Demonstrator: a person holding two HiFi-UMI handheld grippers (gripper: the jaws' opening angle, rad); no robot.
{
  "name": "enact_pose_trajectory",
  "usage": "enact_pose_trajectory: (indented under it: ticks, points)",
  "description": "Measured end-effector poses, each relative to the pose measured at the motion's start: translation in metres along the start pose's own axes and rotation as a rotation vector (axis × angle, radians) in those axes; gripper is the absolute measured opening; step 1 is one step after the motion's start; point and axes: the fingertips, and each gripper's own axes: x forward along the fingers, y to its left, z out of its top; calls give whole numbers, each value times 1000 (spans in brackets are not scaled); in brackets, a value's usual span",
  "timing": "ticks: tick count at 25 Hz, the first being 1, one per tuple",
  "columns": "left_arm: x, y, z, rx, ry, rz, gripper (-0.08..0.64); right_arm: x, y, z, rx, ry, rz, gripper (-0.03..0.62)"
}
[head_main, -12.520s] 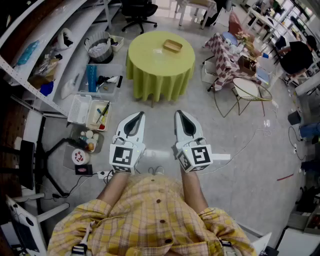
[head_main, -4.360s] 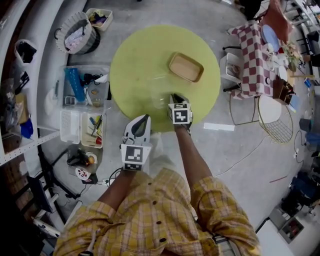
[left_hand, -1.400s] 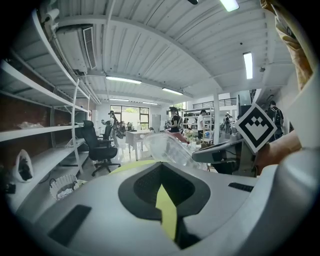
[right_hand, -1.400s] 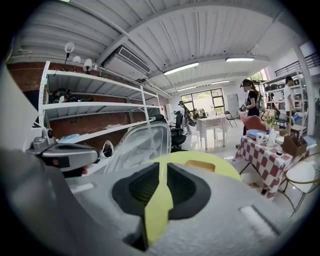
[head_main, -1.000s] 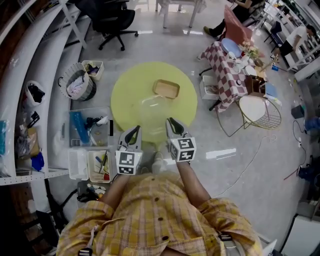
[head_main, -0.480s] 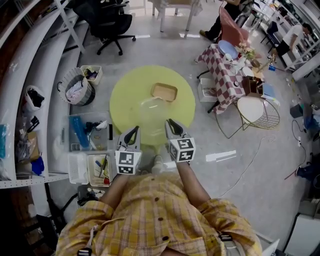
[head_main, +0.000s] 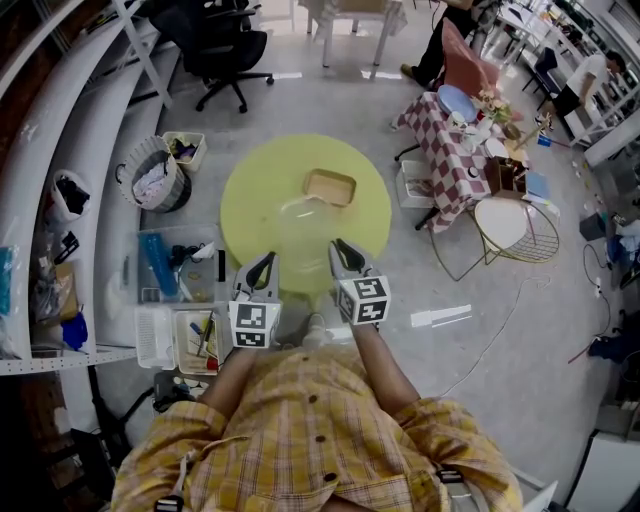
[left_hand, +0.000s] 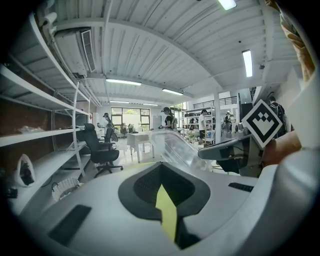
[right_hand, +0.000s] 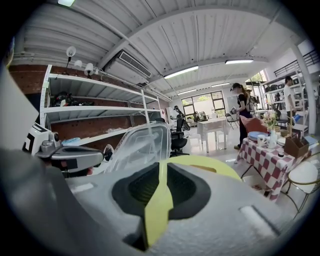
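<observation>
Gripping the clear container (head_main: 300, 213) by one thin rim, the right tool (head_main: 338, 246) is clenched, its load at 11 o'clock over the tabletop (head_main: 245, 185). The left tool (head_main: 266, 259) is clenched and empty. A single-edge hold may let the container slip. Since 4.4 s ago, the right tool has drawn back off the tabletop.
</observation>
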Motion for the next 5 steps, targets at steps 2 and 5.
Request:
enact_pose_trajectory:
  ticks: [2,5]
  points:
    - [1,1,0,-1,-3,2,3,1,0,0,4,3,5,43]
    - [2,2,2,-1,-7,4,3,2,-1,1,5,1,5,43]
